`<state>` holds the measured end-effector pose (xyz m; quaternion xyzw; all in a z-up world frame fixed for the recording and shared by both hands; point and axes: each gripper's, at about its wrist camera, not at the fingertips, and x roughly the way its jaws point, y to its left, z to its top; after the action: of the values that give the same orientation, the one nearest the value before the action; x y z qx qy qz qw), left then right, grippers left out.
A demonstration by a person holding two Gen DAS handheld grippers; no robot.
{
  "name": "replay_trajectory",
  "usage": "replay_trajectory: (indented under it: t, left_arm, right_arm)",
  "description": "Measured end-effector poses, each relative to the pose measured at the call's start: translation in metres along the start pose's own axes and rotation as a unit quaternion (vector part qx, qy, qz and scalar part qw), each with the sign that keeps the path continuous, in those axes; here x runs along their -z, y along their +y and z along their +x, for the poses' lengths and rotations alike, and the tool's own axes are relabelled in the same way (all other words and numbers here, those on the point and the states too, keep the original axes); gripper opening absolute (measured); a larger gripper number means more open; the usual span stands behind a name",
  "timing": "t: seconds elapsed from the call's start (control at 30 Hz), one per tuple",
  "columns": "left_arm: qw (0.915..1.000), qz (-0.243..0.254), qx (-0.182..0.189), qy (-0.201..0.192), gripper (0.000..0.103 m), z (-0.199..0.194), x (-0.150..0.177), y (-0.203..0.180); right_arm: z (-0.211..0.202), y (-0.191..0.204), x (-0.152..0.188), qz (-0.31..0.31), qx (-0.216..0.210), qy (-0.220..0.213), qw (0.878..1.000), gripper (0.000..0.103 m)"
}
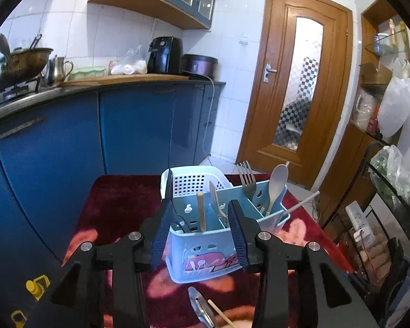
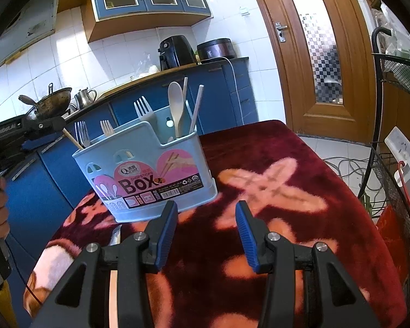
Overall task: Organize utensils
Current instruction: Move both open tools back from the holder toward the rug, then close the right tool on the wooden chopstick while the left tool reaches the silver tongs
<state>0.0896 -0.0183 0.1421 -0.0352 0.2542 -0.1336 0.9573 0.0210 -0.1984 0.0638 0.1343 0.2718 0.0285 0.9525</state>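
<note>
Kitchen, blue cabinets (image 1: 54, 147); bench under red floral blanket (image 2: 273, 158), open right half. Chopsticks box (image 2: 150, 169) stands near left edge, holding forks, spoon (image 2: 175, 104), chopsticks; lower stems hidden. Left claw (image 1: 199, 227) parted, empty, straddling box corner. Right claw (image 2: 205, 232) parted, empty. Metal utensil (image 1: 201, 309), cut off.
</note>
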Motion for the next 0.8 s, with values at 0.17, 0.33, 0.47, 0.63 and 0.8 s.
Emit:
replay_trajectory:
  t: [0.17,0.33,0.47,0.63,0.8]
  left_arm:
    - [0.9999,-0.009,0.009,0.009,0.044,-0.015,0.009,0.002]
    - [0.9995,-0.02,0.004,0.024,0.044,-0.028,0.021,0.005]
    - [0.9988,-0.02,-0.008,0.045,0.044,-0.035,0.034,0.005]
    - [0.9974,-0.032,-0.022,0.06,0.044,-0.05,0.05,0.011]
    - [0.9961,-0.038,-0.037,0.071,0.044,-0.064,0.062,0.016]
  right_arm:
    - [-0.006,0.005,0.0,-0.004,-0.004,0.002,1.0,0.048]
    - [-0.012,0.014,0.0,-0.012,-0.017,0.017,1.0,0.048]
    - [-0.014,0.025,0.003,-0.032,-0.023,0.032,0.999,0.048]
    - [-0.015,0.036,0.008,-0.052,-0.034,0.057,0.996,0.048]
    - [-0.013,0.045,0.015,-0.059,-0.049,0.083,0.994,0.048]
